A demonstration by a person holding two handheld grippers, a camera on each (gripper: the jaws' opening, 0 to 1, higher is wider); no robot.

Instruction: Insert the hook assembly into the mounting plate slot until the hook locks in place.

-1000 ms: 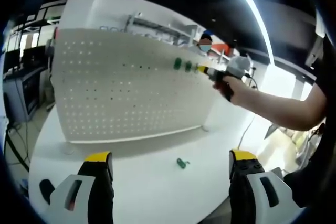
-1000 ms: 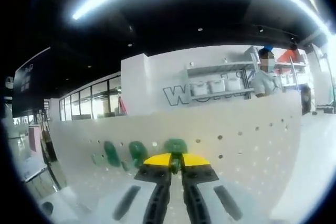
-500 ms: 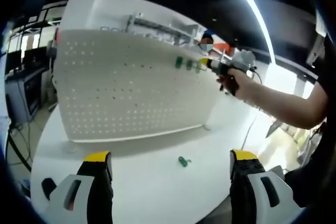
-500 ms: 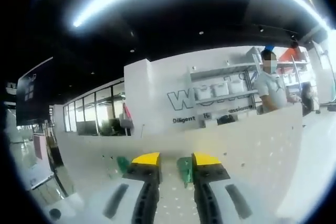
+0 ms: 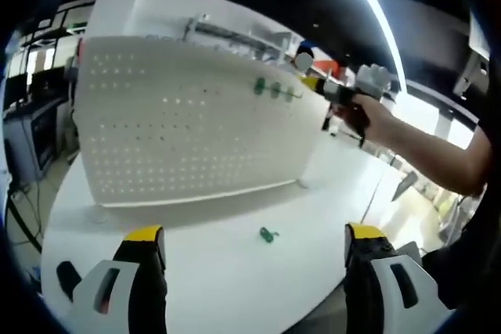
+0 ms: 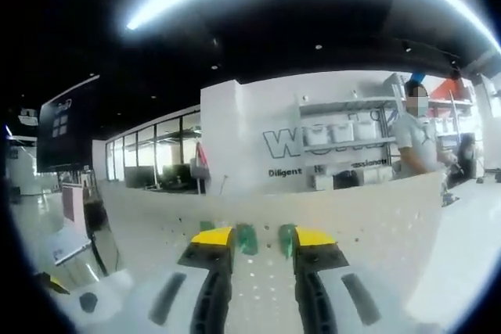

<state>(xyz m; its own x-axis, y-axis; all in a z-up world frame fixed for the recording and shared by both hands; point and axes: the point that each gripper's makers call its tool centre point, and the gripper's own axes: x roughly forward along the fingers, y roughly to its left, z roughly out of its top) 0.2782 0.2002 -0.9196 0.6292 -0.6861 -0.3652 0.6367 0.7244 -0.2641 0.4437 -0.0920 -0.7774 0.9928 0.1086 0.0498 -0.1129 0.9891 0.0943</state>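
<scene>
Pegboard matt white (perforated); table glossy.

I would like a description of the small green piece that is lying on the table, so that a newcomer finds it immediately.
Start from the large white pegboard standing upright on the white table. In front of its foot, on the bare tabletop, lies one small green hook. The other green hooks hang in a row high on the board; this one lies alone, flat on the table.
</scene>
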